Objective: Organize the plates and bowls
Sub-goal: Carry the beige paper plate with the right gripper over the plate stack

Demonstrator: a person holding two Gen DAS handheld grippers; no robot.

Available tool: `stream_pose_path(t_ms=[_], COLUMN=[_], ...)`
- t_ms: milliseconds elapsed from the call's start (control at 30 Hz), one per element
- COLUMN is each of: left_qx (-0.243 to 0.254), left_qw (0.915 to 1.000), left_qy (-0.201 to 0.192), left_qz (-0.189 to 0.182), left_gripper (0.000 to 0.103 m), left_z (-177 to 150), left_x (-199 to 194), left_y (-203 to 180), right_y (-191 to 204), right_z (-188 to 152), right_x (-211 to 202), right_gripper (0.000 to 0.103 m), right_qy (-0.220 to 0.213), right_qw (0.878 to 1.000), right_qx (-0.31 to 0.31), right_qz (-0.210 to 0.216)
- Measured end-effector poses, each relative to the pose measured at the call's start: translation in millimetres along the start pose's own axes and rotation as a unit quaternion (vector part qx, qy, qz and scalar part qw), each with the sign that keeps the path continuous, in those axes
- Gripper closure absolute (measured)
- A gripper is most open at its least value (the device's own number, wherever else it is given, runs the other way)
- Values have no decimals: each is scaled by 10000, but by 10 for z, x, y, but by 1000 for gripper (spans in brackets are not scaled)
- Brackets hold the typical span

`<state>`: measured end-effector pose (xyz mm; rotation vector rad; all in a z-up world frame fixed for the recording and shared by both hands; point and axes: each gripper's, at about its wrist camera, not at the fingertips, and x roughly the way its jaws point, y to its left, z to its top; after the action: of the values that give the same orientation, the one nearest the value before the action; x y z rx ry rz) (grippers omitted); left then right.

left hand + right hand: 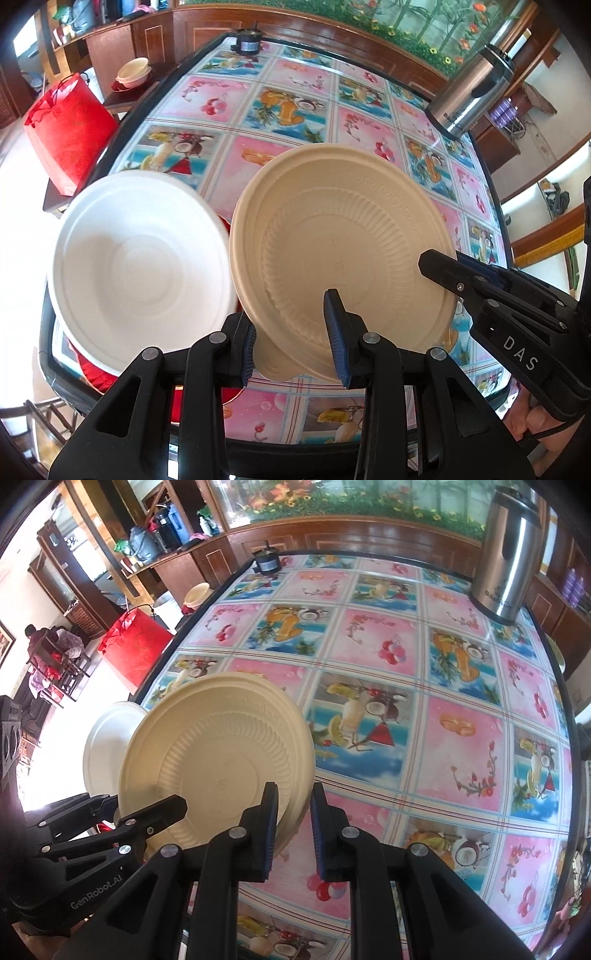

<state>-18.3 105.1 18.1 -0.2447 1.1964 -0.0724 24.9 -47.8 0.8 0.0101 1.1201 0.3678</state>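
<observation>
We pinch the beige bowl (pixel 343 254) by its rim from both sides: our left claw (pixel 295 339) grips the near edge, our right claw (pixel 293 823) the other. The white bowl (pixel 136 269) sits just left of our left claw.

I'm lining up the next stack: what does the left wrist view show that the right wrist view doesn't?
Left wrist only: the white bowl's full inside and the red plate under it.
Right wrist only: open tablecloth to the right and the whole steel kettle.
Both: the beige bowl, lifted and tilted, its rim clamped by the left gripper and right gripper.
</observation>
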Motion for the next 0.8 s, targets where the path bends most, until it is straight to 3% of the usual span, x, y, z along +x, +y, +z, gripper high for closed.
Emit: stream_pose_path(t_ms=[433,800], left_qx=[-518,-987], left_qw=[9983,9939], left_qy=[-241,-235], left_qz=[146,438], left_gripper=[70,70], left_z=[89,-103], left_x=[-357,-411], left_y=[522,1051], right_y=[539,1052], right_z=[264,239], right_x=[11,270], right_gripper=[87,86], right_qy=[-30,235], right_qw=[9986,9950], right_qx=[-445,-785], right_qz=[274,575])
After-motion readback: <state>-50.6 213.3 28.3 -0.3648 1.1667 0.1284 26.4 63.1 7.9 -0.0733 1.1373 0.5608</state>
